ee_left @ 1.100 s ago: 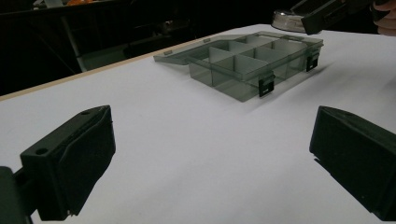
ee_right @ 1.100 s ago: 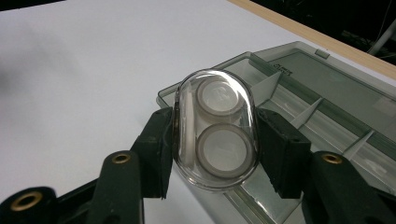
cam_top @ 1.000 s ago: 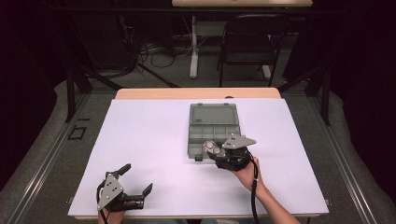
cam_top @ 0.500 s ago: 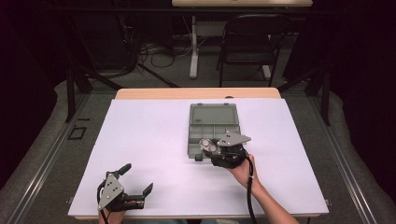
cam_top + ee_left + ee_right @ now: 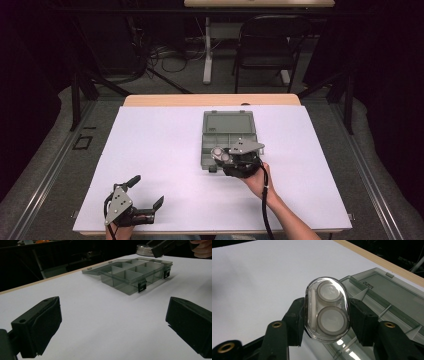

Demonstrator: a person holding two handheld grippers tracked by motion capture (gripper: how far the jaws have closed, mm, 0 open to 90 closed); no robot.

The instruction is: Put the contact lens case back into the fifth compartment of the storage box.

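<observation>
Between right fingers [image 5: 362, 320]: one capsule [image 5: 327, 308].

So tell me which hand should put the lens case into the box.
Right. The right gripper already grips the lens case over the open box; the left gripper waits open, far off.

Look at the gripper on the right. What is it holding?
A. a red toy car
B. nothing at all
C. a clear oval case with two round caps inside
C: in the right gripper view the right gripper has its jaws pressed on both sides of the clear oval case, and two round white caps show inside it, above the open grey compartment box.
</observation>
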